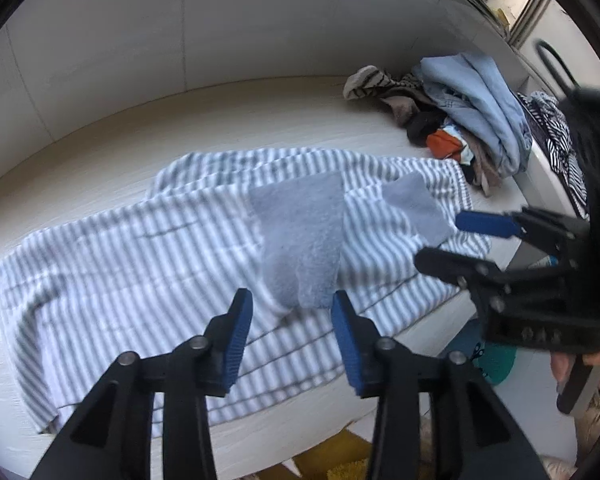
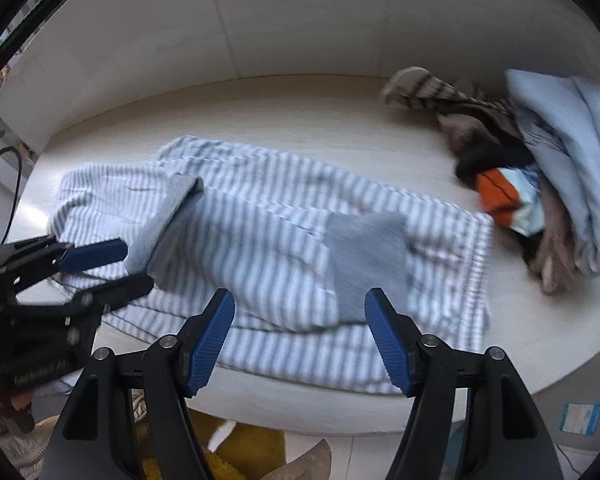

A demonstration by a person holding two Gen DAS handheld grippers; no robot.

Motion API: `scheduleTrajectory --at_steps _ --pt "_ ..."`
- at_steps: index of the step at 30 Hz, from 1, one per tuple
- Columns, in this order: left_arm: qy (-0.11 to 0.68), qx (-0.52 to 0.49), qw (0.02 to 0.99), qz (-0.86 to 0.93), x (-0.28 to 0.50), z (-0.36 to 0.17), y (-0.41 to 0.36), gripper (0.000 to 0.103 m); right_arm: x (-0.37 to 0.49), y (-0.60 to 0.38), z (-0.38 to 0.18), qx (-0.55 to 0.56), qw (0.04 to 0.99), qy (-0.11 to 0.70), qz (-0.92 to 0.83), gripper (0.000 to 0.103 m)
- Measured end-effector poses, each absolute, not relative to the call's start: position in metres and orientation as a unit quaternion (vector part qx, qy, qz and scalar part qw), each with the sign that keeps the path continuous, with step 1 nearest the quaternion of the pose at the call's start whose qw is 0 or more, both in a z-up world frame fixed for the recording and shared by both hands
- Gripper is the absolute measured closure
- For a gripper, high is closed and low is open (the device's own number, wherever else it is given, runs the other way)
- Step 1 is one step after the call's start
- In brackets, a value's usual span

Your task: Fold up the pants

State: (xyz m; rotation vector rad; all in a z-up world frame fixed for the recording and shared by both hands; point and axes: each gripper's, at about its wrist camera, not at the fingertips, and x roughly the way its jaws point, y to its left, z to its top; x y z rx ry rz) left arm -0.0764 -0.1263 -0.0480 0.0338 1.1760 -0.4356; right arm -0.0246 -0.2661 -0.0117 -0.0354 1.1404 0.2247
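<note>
Grey-and-white striped pants (image 1: 140,248) (image 2: 268,208) lie spread across the pale table (image 1: 220,120), with two grey cuffs (image 1: 300,236) (image 1: 416,208) turned back onto the cloth. My left gripper (image 1: 291,300) hovers open just above the near part of the pants, at the end of one grey cuff, with no cloth pinched. In the right wrist view, my right gripper (image 2: 300,296) also stands open, wide, over the near edge by the other cuff (image 2: 364,256). Each gripper shows in the other's view: the right gripper (image 1: 440,240), the left gripper (image 2: 136,264).
A heap of other clothes (image 1: 472,112) (image 2: 560,160), light blue, striped, black and orange, sits at the table's far right against the white wall. The table's front edge runs just under both grippers; a yellow rug (image 2: 244,452) lies on the floor below.
</note>
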Motion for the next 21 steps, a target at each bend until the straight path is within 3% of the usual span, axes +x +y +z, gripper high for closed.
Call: scheduleTrajectory --at_steps 11,21 --pt "0.542 -0.005 0.826 -0.158 -0.086 -0.031 -0.053 0.052 -0.011 -0.227 -0.007 -0.003 0.834 0.539 0.114 0.034" --pt "0.534 -0.021 0.838 -0.106 -0.086 -0.025 -0.001 0.052 -0.013 -0.224 -0.007 0.018 0.834 0.542 0.100 0.034"
